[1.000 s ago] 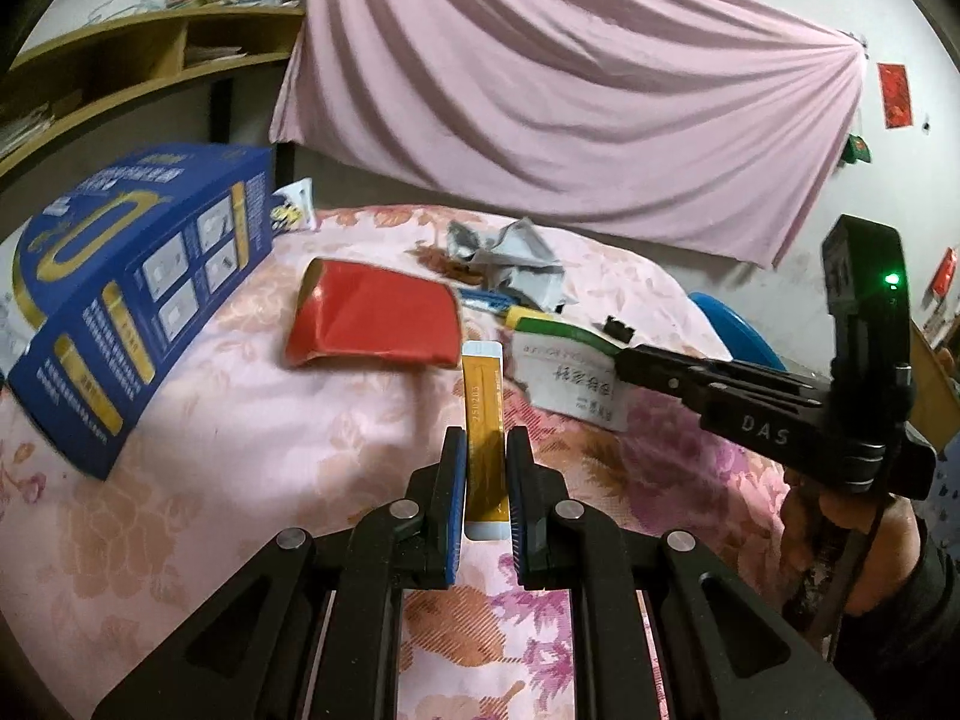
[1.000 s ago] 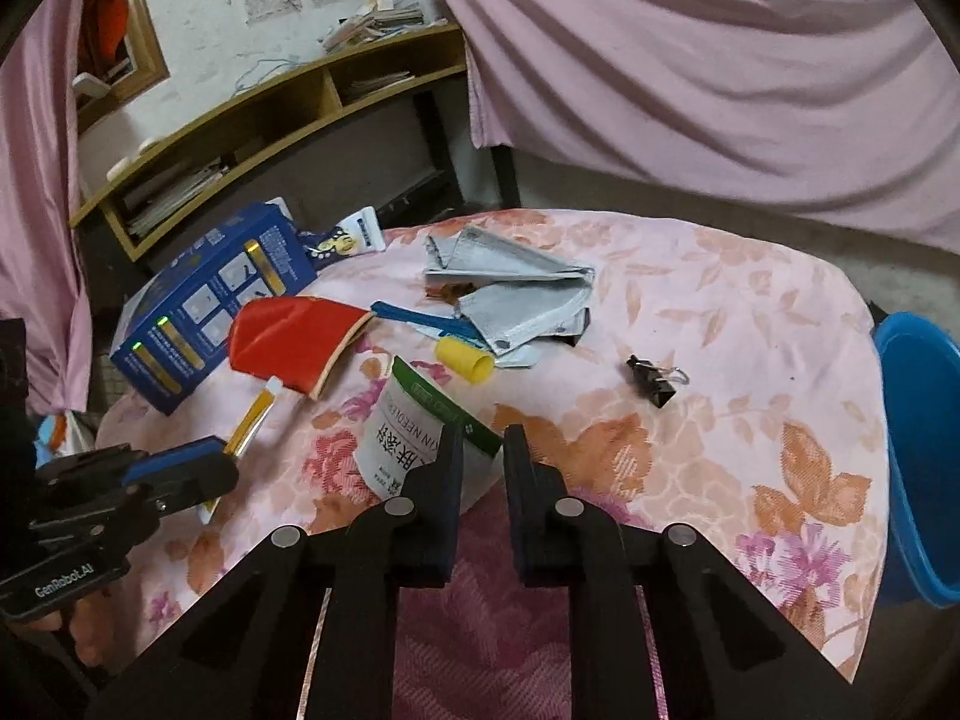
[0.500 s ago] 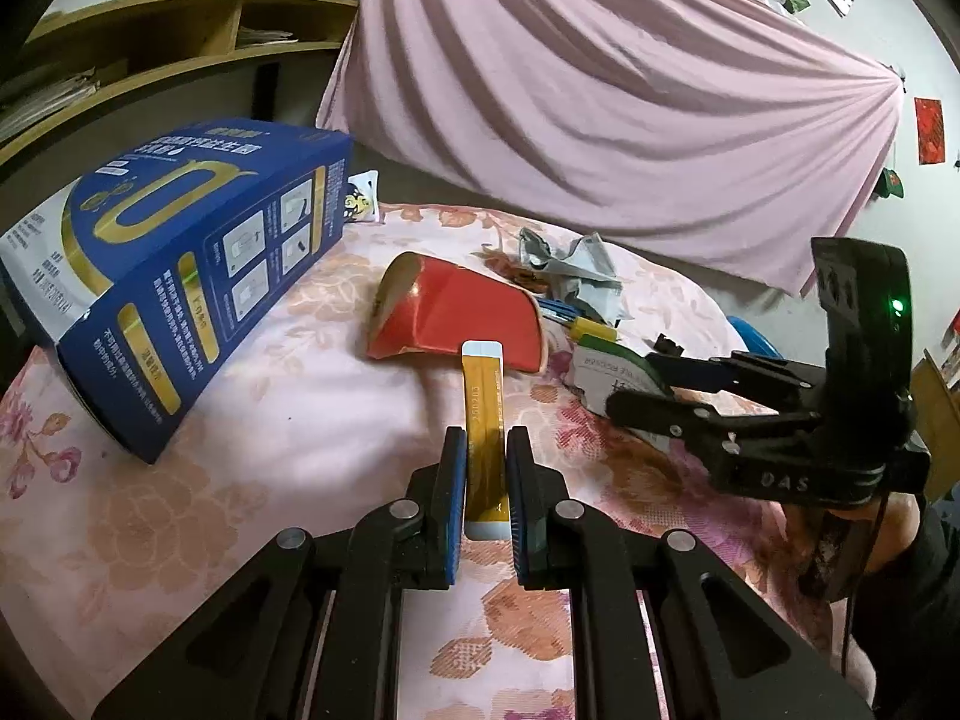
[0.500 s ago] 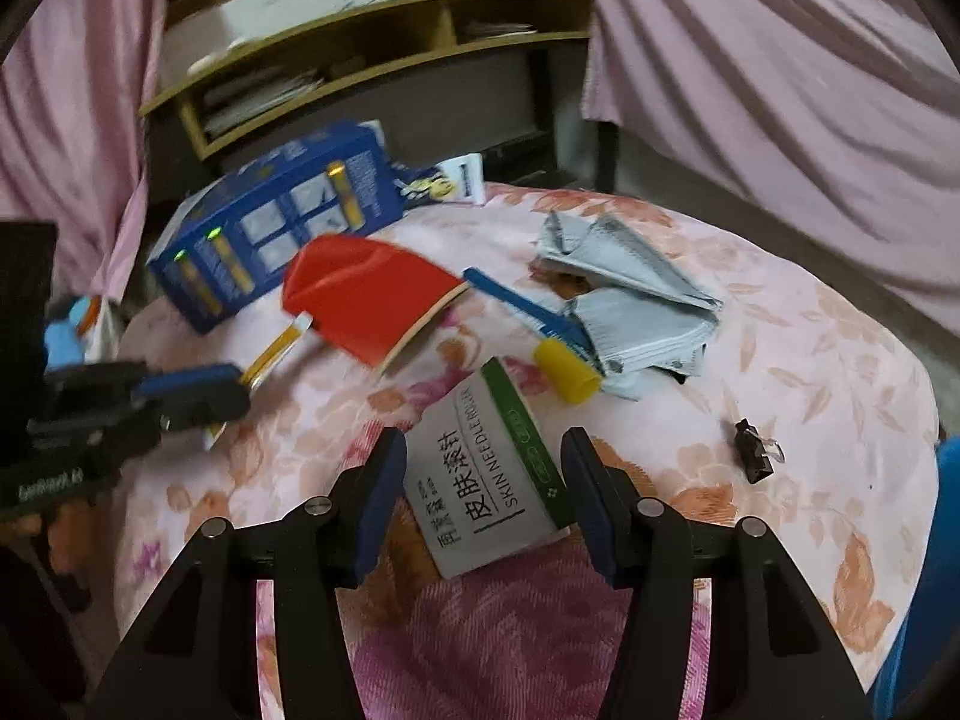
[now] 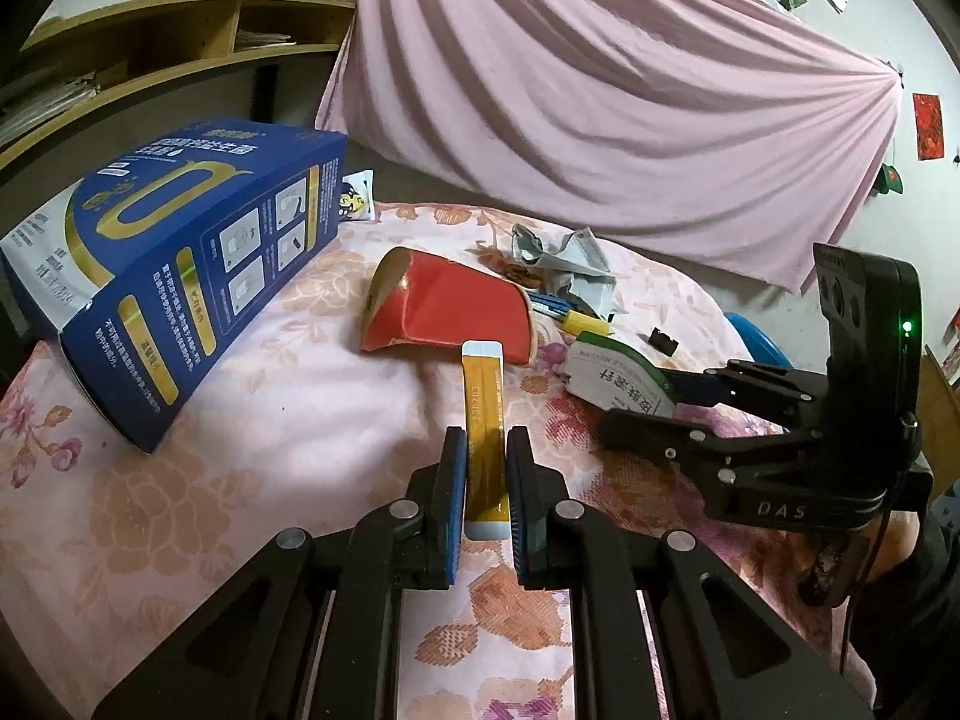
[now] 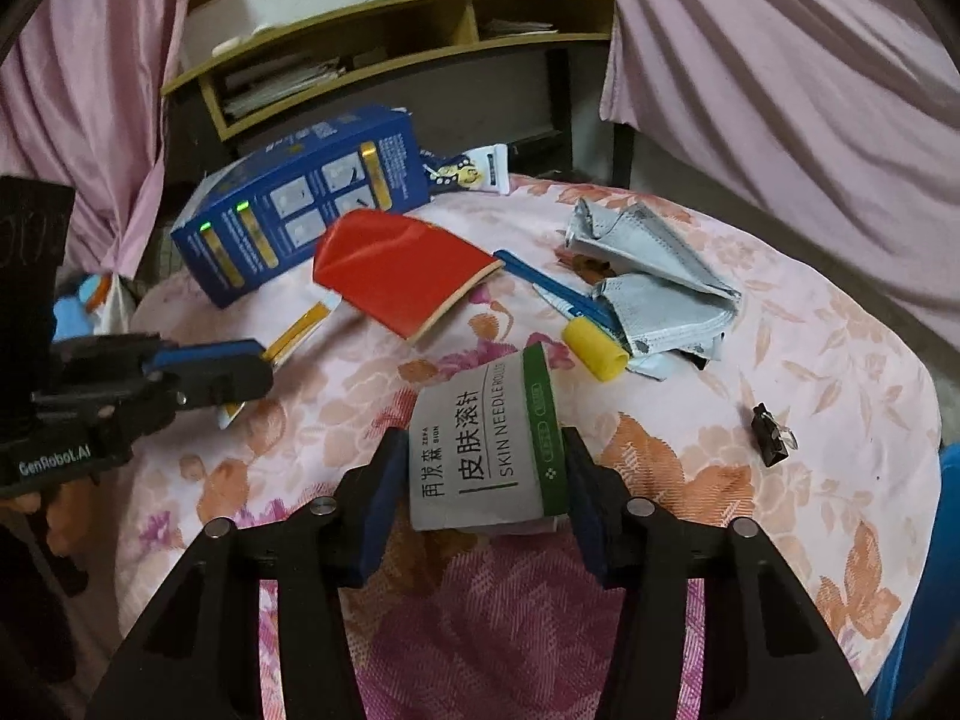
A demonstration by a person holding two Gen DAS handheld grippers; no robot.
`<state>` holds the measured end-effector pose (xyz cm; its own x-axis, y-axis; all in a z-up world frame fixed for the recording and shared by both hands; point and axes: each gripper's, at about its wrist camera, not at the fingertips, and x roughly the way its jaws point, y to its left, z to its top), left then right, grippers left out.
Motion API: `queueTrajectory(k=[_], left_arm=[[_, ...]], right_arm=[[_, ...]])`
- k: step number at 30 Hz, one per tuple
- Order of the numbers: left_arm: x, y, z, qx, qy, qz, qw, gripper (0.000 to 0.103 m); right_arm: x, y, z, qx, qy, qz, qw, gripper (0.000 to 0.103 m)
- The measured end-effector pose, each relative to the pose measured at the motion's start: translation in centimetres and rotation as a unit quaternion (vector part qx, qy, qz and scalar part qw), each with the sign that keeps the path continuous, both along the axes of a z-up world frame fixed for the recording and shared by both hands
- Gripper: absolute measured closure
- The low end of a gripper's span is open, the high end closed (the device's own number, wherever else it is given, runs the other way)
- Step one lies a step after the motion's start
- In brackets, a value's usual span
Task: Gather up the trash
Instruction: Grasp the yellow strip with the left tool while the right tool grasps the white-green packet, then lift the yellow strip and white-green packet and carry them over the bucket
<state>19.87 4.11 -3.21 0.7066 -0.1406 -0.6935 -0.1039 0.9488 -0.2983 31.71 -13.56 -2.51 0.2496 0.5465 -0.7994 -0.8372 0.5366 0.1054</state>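
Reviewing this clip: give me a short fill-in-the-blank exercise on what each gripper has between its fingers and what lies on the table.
1. The left gripper is shut on a long ____ sachet.
2. The right gripper is closing around a grey packet edged in ____.
3. The red paddle lies beside a ____ box.

Missing words: yellow; green; blue

Pink floral tablecloth [image 5: 312, 396], blue box [image 5: 180, 276]
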Motion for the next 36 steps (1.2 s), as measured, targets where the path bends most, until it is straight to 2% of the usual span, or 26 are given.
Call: queueTrajectory(k=[3, 6, 11, 14, 18, 23, 28, 31, 36], left_arm=[[-0.1, -0.1, 0.1, 0.000, -0.003, 0.001, 1.0000, 0.093], [-0.2, -0.2, 0.3, 0.000, -0.012, 0.002, 0.9999, 0.093], [-0.6, -0.9, 1.7, -0.003, -0.049, -0.003, 0.9988, 0.093], [-0.5, -1.7, 3.3, -0.003, -0.089, -0.008, 0.9960, 0.093], [0.0, -3.6, 6.3, 0.006, -0.156, -0.014, 0.9876, 0.093], [0.5, -7.0, 10.5, 0.024, -0.245, -0.037, 0.9687, 0.093], [1.3, -11.3, 14.3, 0.048, -0.328, -0.067, 0.9410, 0.093], [2.3, -13.9, 15.6, 0.057, -0.366, -0.089, 0.9246, 0.093], [4.6, -17.8, 16.4, 0.065, -0.400, -0.127, 0.9054, 0.093]], right_arm=[[-0.3, 0.0, 0.0, -0.003, -0.002, 0.000, 1.000, 0.056], [-1.1, -0.1, 0.2, -0.009, -0.025, 0.000, 1.000, 0.056], [-3.1, -2.4, 3.2, 0.048, -0.089, -0.028, 0.995, 0.056], [-4.6, -4.3, 6.0, 0.090, -0.152, -0.051, 0.983, 0.056], [-6.1, -6.8, 9.7, 0.135, -0.229, -0.088, 0.960, 0.056], [-7.3, -10.6, 14.3, 0.194, -0.312, -0.138, 0.920, 0.056], [-7.7, -13.9, 16.7, 0.220, -0.368, -0.176, 0.886, 0.056], [-7.3, -16.3, 17.6, 0.233, -0.393, -0.203, 0.866, 0.056], [-6.4, -20.2, 18.0, 0.236, -0.425, -0.237, 0.841, 0.056]])
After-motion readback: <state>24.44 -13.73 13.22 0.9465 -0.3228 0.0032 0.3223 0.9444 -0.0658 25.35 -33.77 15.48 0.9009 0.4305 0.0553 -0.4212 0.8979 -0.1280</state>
